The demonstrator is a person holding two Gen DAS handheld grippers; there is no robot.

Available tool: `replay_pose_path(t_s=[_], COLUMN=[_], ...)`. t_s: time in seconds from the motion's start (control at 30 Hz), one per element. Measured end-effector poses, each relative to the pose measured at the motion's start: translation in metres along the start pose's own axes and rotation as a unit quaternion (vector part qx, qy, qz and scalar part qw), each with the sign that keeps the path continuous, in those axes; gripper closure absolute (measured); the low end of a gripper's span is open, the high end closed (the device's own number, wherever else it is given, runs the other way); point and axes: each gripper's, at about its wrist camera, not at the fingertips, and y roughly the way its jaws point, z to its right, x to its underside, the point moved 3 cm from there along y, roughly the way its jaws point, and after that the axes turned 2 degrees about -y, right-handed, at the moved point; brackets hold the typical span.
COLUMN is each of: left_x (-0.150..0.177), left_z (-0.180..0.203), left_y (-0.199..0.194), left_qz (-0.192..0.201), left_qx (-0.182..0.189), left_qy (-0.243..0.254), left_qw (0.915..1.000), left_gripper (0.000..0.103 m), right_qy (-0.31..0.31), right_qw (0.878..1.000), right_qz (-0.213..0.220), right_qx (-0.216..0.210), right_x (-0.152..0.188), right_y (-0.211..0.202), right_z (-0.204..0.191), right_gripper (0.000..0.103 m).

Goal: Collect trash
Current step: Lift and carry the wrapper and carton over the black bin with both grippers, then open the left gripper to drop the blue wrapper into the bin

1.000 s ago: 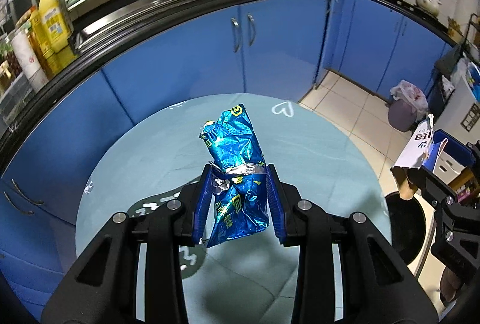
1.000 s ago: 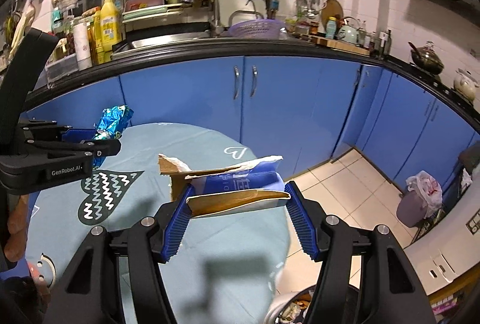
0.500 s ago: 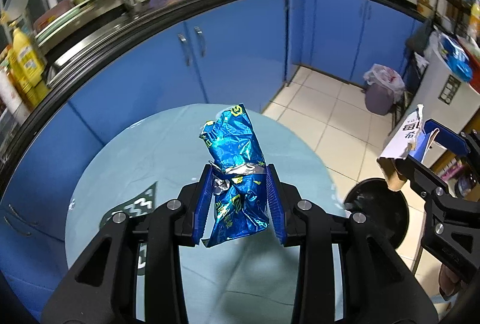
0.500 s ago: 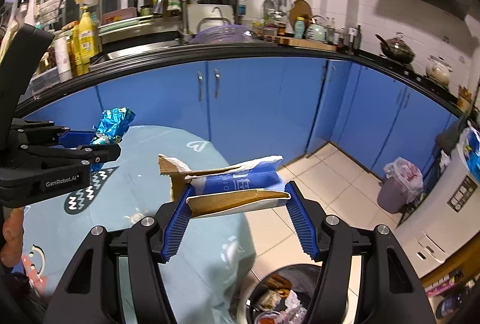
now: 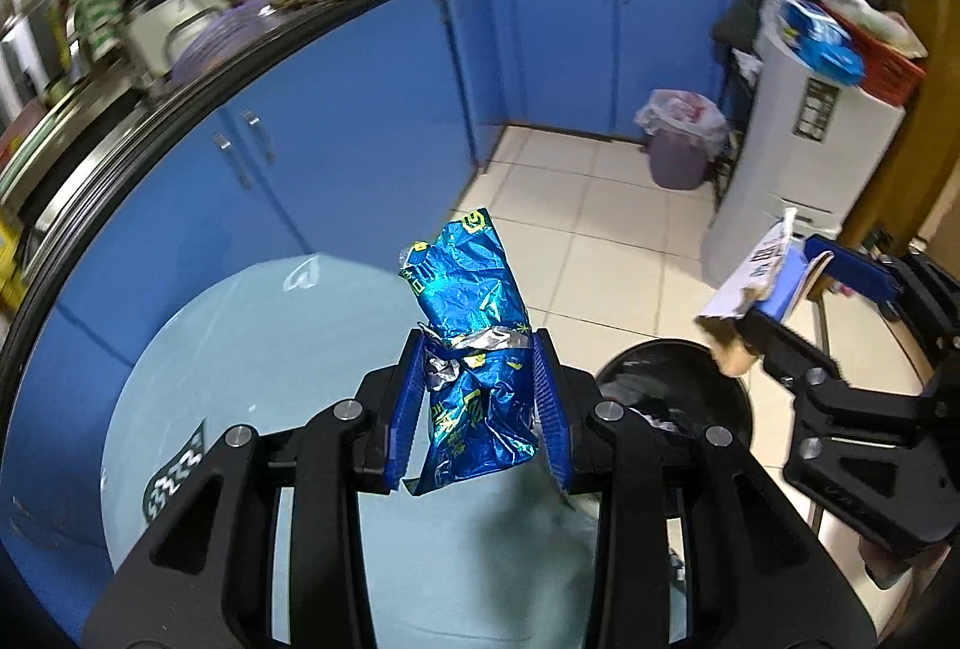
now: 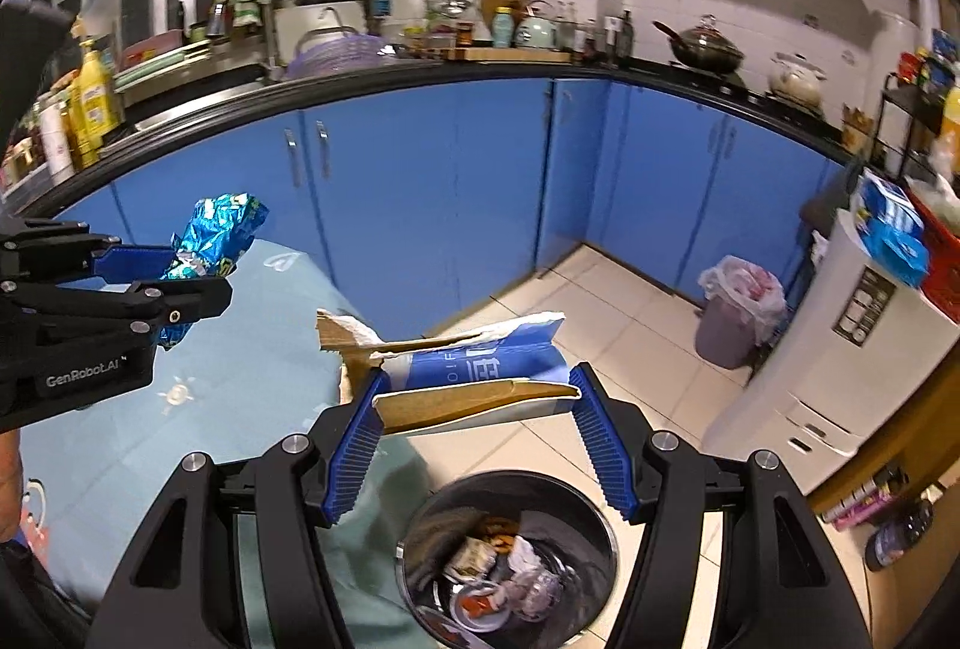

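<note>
My left gripper [image 5: 477, 403] is shut on a crumpled blue foil snack bag [image 5: 471, 343] and holds it upright above the edge of the round light-blue table [image 5: 258, 349]. My right gripper [image 6: 477, 403] is shut on a torn blue-and-brown cardboard box [image 6: 462, 370], held flat above the black trash bin [image 6: 510, 559]. The bin stands on the floor beside the table and holds several pieces of trash. In the left wrist view the bin [image 5: 678, 391] lies just right of the foil bag, and the right gripper [image 5: 774, 313] with the box is above it.
Blue kitchen cabinets [image 6: 420, 205] curve behind the table. A small purple bin with a white liner [image 6: 735, 313] stands on the tiled floor. A white appliance [image 6: 840, 349] stands at the right. A dark bottle [image 6: 900, 535] stands on the floor.
Both grippers have swung right, away from the table's middle toward the trash bin. The bin has come more fully into both views. Both grips are unchanged.
</note>
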Motion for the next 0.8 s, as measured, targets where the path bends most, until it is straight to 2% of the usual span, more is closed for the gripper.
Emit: replay_pose_path(t_s=[0.37, 0.43, 0.47, 0.5, 0.57, 0.8], left_x=[-0.026, -0.028, -0.029, -0.03, -0.032, -0.034], left_z=[0.061, 0.069, 0.071, 0.071, 0.073, 0.068], left_y=[0.011, 0.012, 0.01, 0.007, 0.004, 0.007], left_qz=[0.003, -0.001, 0.006, 0.016, 0.025, 0.017], left_qx=[0.027, 0.031, 0.036, 0.04, 0.04, 0.027], left_qy=[0.048, 0.051, 0.046, 0.04, 0.043, 0.029], left_qw=[0.9985, 0.9982, 0.9983, 0.9983, 0.9979, 0.9991], left_gripper=[0.065, 0.033, 0.014, 0.01, 0.01, 0.008], right_qy=[0.036, 0.042, 0.044, 0.046, 0.048, 0.05], right_qw=[0.999, 0.998, 0.998, 0.998, 0.998, 0.998], right_qz=[-0.017, -0.02, -0.021, -0.021, -0.023, -0.026], right_qx=[0.03, 0.032, 0.032, 0.033, 0.033, 0.019], right_x=[0.025, 0.029, 0.03, 0.031, 0.033, 0.036], right_y=[0.001, 0.001, 0.002, 0.001, 0.002, 0.006], right_z=[0.055, 0.062, 0.065, 0.068, 0.072, 0.073], right_gripper=[0.043, 0.043, 0.043, 0.043, 0.043, 0.042])
